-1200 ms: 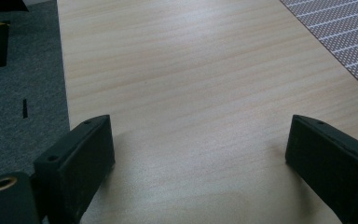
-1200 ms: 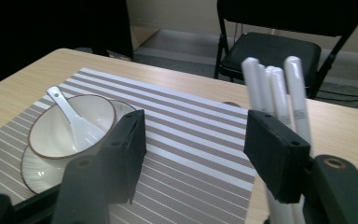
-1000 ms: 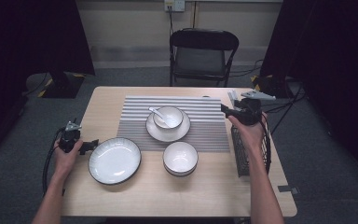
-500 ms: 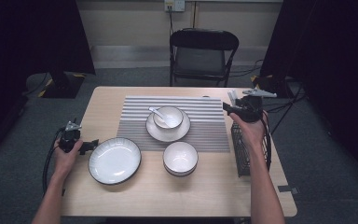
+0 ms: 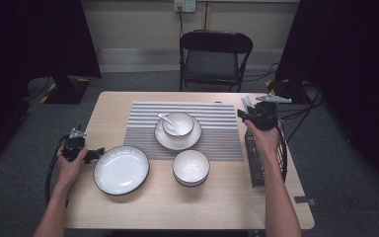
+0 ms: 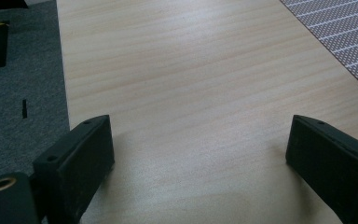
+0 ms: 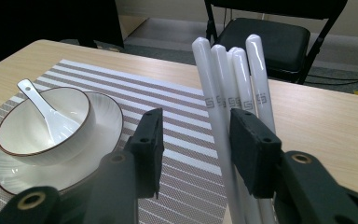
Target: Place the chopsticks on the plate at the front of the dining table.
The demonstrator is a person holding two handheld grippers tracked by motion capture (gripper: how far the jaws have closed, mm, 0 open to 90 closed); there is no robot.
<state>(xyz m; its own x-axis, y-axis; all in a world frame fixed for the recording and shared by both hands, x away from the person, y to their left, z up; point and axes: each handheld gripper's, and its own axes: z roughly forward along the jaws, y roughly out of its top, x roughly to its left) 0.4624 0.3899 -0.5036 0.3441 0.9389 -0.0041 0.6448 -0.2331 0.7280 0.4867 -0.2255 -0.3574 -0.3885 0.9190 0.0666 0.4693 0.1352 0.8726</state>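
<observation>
Chopsticks [image 7: 235, 84] stand bunched at the far right of the tabletop [image 5: 128, 207], between the right hand-held gripper [image 7: 196, 149]'s closing jaws, not yet pinched; an off-centre squeeze could scatter them. Left hand-held gripper [image 6: 200, 154] gapes empty.

Four white chopsticks [image 7: 235, 100] stand upright, bunched together.

Curtained studio [image 5: 39, 44], laid table [image 5: 108, 103]

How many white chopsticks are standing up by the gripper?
4 chopsticks, side by side in a bunch between the right gripper jaws, beside the right-hand jaw. Their lower ends are hidden, so more could be behind.
</observation>
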